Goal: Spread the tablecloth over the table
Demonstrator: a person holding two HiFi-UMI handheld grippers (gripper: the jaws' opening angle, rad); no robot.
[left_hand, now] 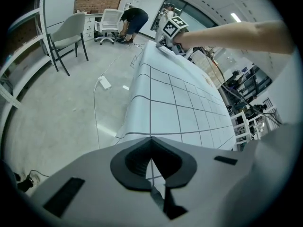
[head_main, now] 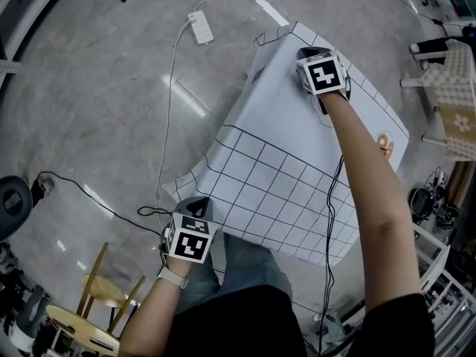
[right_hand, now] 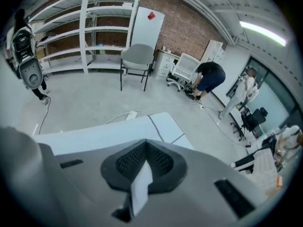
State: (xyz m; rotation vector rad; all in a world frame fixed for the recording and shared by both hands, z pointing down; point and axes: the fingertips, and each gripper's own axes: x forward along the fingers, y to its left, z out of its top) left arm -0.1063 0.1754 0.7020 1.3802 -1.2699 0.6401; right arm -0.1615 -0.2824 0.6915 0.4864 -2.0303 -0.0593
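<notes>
Table: covered by the grid-lined tablecloth (head_main: 282, 177).
Floor (head_main: 111, 110): grey; white power strip (head_main: 201, 27) at eleven o'clock of the table.

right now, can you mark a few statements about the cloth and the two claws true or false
1. The left claw and the right claw are both shut on the tablecloth. True.
2. The tablecloth is plain white all over. False: black grid lines cover much of it.
3. A white power strip lies on the floor beyond the cloth. True.
4. The right claw grips the cloth's near corner by the person's legs. False: it grips the far end; the left claw has the near corner.
</notes>
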